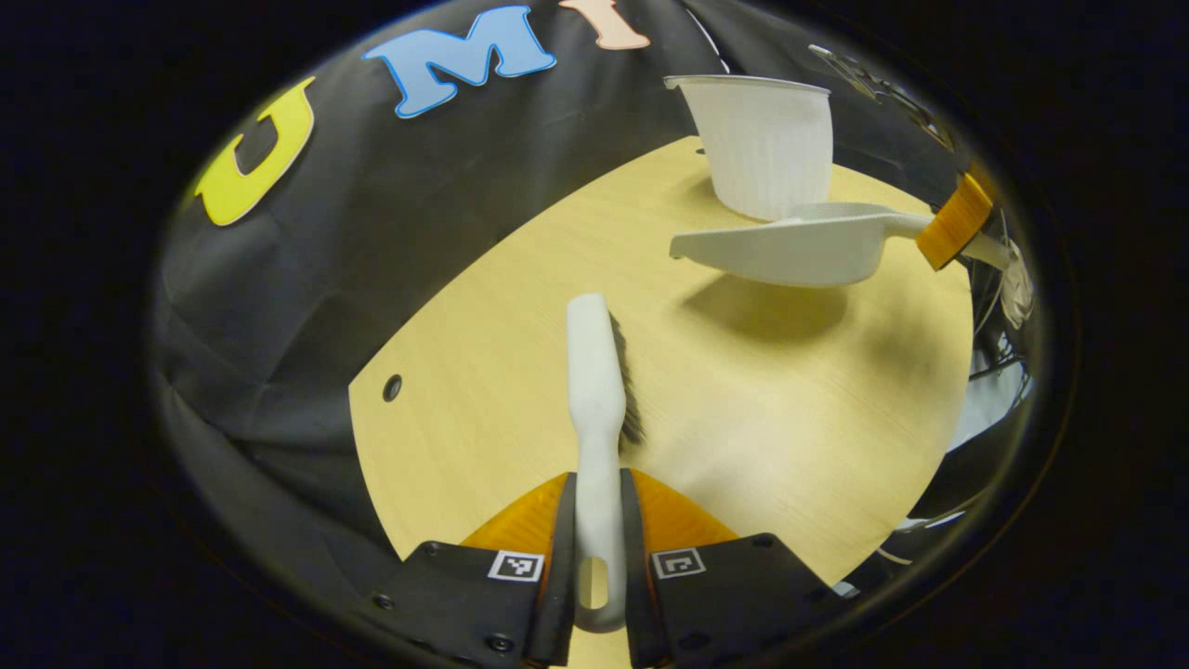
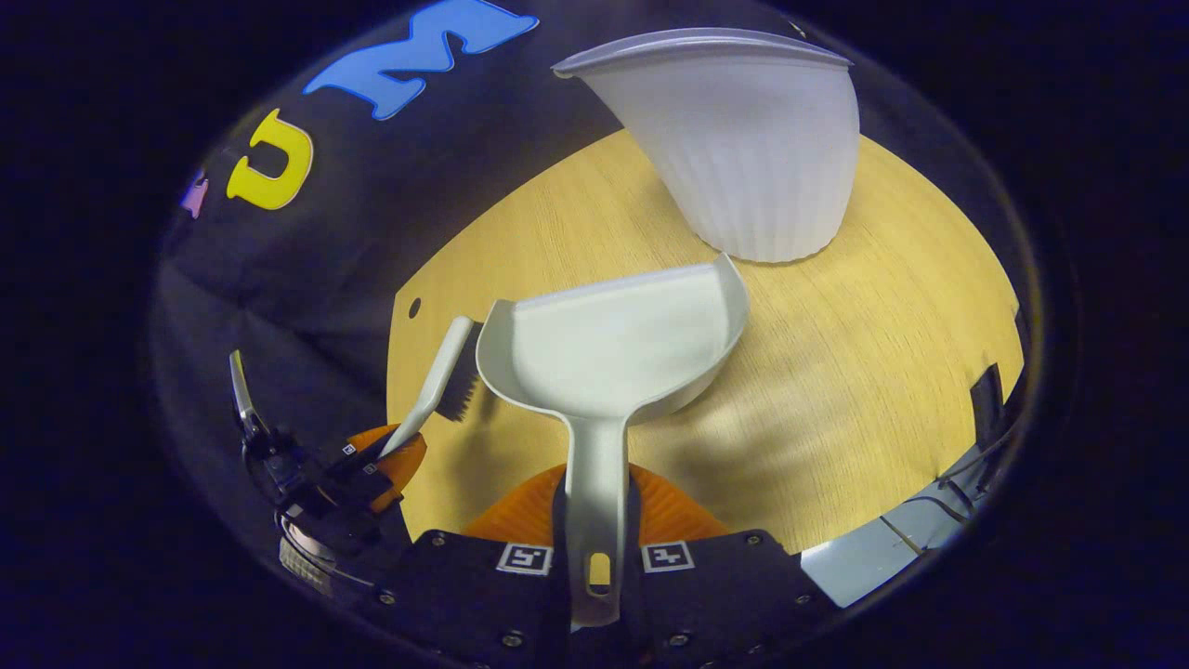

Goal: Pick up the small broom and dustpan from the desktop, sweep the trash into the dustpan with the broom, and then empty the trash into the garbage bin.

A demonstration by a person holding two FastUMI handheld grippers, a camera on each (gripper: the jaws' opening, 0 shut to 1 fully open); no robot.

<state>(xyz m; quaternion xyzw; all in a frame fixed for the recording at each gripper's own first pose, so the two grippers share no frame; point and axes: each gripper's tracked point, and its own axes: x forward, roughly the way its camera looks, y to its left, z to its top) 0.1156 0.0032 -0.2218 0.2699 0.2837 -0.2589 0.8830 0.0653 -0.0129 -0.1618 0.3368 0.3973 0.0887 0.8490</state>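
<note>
The left tongs (image 1: pixel 594 557) pinch the broom (image 1: pixel 594 372) by its handle; the right tongs (image 2: pixel 594 548) pinch the dustpan (image 2: pixel 613 348), raised over the bench (image 2: pixel 836 372), the bin (image 2: pixel 743 139) just beyond.

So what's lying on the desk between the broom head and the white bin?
Nothing lies on it: in the left gripper view the desktop between the broom and the bin is bare wood. The dustpan hangs above it with its shadow beneath.
</note>
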